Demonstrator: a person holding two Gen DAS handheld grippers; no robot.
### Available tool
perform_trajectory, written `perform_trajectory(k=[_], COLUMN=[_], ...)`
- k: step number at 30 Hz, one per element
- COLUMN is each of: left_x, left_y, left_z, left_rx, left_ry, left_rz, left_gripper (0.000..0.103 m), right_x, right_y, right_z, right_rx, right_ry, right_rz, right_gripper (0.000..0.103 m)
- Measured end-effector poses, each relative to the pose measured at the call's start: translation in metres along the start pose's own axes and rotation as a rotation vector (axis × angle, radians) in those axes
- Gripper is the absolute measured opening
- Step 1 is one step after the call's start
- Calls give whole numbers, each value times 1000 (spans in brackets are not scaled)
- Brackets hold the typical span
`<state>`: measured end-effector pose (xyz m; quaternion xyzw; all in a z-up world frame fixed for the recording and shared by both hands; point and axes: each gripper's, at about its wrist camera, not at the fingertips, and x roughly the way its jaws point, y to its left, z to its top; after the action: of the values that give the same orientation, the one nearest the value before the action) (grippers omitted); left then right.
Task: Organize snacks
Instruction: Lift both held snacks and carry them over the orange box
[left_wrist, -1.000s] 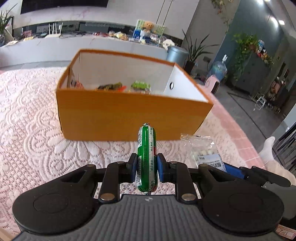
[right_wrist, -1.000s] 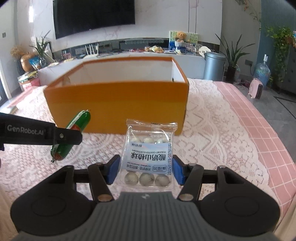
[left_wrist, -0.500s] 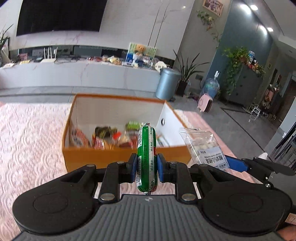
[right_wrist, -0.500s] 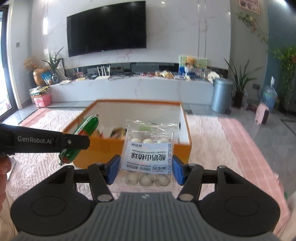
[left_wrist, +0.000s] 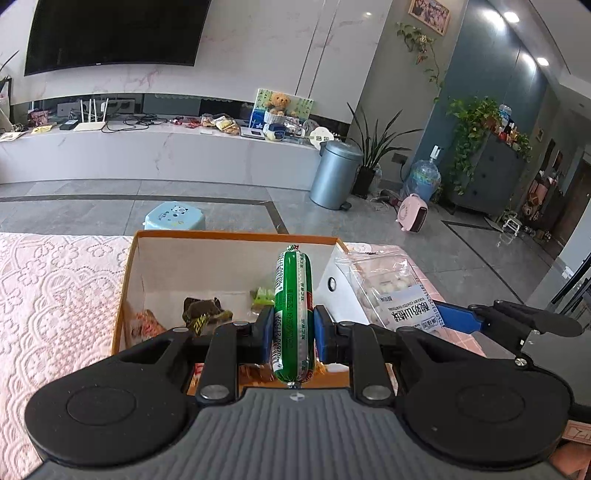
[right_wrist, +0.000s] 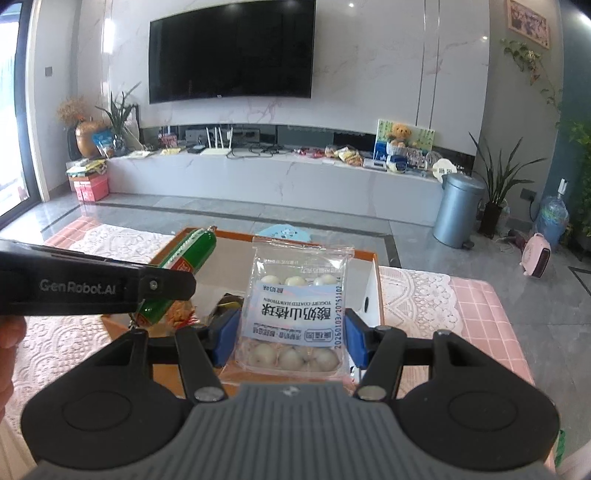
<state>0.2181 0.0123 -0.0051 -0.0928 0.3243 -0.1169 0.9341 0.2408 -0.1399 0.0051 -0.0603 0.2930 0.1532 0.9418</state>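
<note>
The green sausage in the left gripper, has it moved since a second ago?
Yes. The green sausage, clamped in the left gripper, was low in front of the orange box's near wall; now it is higher, over the open box.

Both wrist cameras look forward and downward from close above the orange box (left_wrist: 236, 236) (right_wrist: 373, 295); both share it and the television wall (left_wrist: 258, 48) (right_wrist: 369, 74).

The left gripper's arm (right_wrist: 92, 286) carries "GenRobot.AI", and the label of the clear snack bag (right_wrist: 295, 314), seen upside down, reads "YOGURT COATED HAWTHORN".
</note>
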Motion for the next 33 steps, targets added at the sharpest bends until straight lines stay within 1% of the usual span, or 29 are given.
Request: perform_trajectory(k=[4, 8, 14, 20, 24, 28, 33], left_x=[21, 49, 88, 117, 124, 127, 129], left_y=[8, 16, 30, 40, 39, 35, 32], left_z=[7, 10, 5, -2, 0, 3, 5], left_rx=[-22, -27, -28, -41, -28, -8, -10], left_ry=[39, 80, 161, 235, 249, 260, 260], left_rz=[-10, 12, 35, 41, 43, 63, 36], left_gripper=[24, 24, 24, 24, 24, 24, 24], right_x=[31, 69, 122, 159, 175, 185, 184], right_y=[-4, -5, -3, -2, -2, -1, 3], right_z=[9, 13, 10, 5, 3, 3, 2], right_rx=[-49, -72, -110, -150, -165, -186, -193], right_ry=[44, 110, 208, 278, 321, 349, 363], right_rz=[-12, 1, 19, 12, 15, 10, 2], right_gripper=[57, 57, 57, 58, 58, 58, 60])
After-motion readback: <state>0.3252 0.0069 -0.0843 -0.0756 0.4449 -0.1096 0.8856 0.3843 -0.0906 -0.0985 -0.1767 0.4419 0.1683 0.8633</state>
